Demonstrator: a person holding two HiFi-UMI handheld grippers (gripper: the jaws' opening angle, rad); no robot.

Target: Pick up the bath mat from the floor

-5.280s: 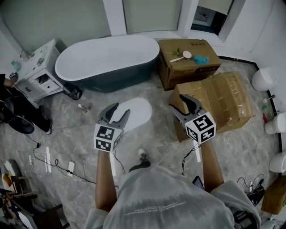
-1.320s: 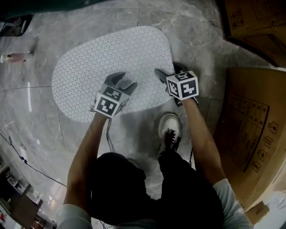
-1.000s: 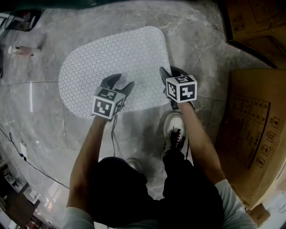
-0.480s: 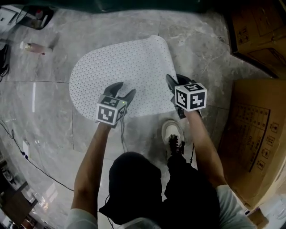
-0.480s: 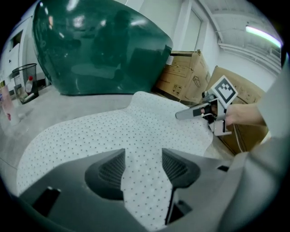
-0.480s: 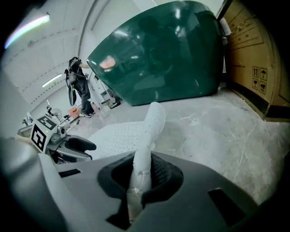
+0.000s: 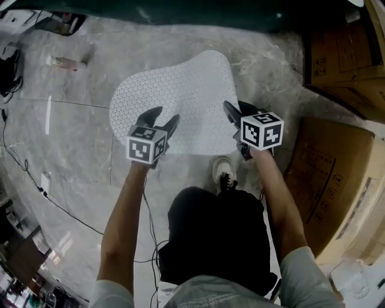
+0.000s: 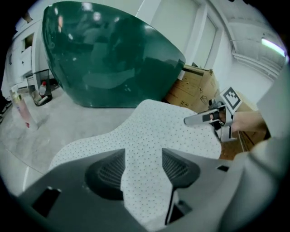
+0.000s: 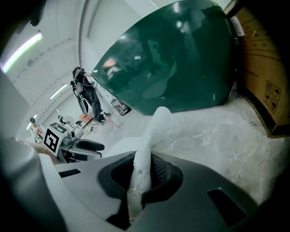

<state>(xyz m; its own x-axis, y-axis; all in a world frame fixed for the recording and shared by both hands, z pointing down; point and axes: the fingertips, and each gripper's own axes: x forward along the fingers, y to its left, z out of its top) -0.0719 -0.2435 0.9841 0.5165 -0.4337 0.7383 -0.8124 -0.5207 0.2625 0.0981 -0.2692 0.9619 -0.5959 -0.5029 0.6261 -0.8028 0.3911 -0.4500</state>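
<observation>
Head view, straight down: shows two bare forearms (image 7: 123,210) thrust forward side by side, wrists dipped toward the floor (image 7: 72,132). Clamps the left gripper (image 7: 163,115) on the near edge of the mat (image 7: 180,84), left of middle. Pinches the same edge with the right gripper (image 7: 236,110) at the right corner. Holds that near edge up off the floor, with the far end sagging away toward the tub (image 7: 180,9).

Left gripper view next: catches what the head camera can't, the dotted mat (image 8: 154,131) running right through between the pads, jaws narrow and pressed on it from both sides. Picks out the right gripper (image 8: 195,120) too, off to the right, biting the mat's corner. Puts the tub's dark green flank close behind, boxes (image 8: 195,88) just to its right.

Right gripper view now: gives the edge-on look, mat (image 9: 156,124) folded thin. Squeezes it between jaws just now closing in, nearly together. Spots the left gripper (image 9: 93,150) at far left with its marker cube (image 9: 52,138), and white walls (image 9: 54,54) beyond.

Back on the head view: grey marbled tiles all round, a white shoe (image 7: 224,169) just below the mat's near edge, a small bottle (image 7: 63,61) at top left, brown boxes along the right.
</observation>
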